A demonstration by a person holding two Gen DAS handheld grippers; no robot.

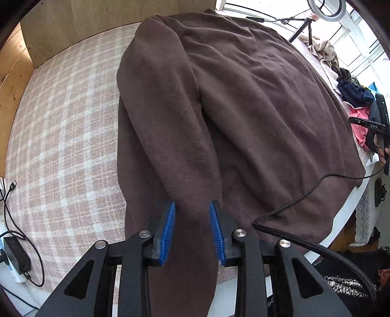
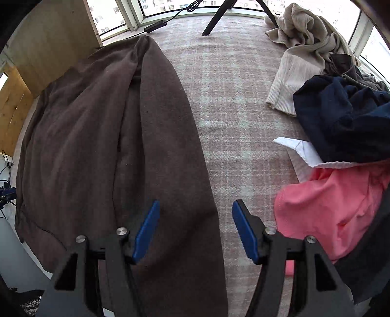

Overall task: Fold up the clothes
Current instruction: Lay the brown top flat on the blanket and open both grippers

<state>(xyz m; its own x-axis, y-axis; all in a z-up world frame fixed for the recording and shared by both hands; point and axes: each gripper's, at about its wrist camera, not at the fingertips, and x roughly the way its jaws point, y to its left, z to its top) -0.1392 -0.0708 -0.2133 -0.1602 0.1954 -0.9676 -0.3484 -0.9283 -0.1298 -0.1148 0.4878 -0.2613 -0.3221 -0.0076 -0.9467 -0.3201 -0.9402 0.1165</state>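
Your left tool [image 1: 192,229] points down at the brown garment [image 1: 243,102], which lies spread flat over the pink-and-white checked bed cover [image 1: 61,126]. Its blue pads [image 1: 168,231] stand apart on either side of a brown sleeve [image 1: 170,136] that runs from the far shoulder down toward you; the cloth passes between the pads, but they are released and do not press on it. A black cable [image 1: 304,192] trails across the near right part of the garment.

Your right tool [image 2: 196,231] is likewise released, its blue pads [image 2: 146,231] set wide. The left pad sits over the other sleeve [image 2: 170,146], folded along the garment's right edge, while the right pad hangs over bare bed cover [image 2: 231,122]; nothing is gripped.

To the right on the bed lies a loose heap of clothes: a beige ribbed knit [image 2: 297,53] at the far end, a navy piece [image 2: 341,122] nearer, a white piece [image 2: 302,151] poking out beneath it, and a pink one [image 2: 329,207] nearest. A black tripod leg [image 2: 219,17] stands on the far edge of the bed by the window [image 2: 109,14]
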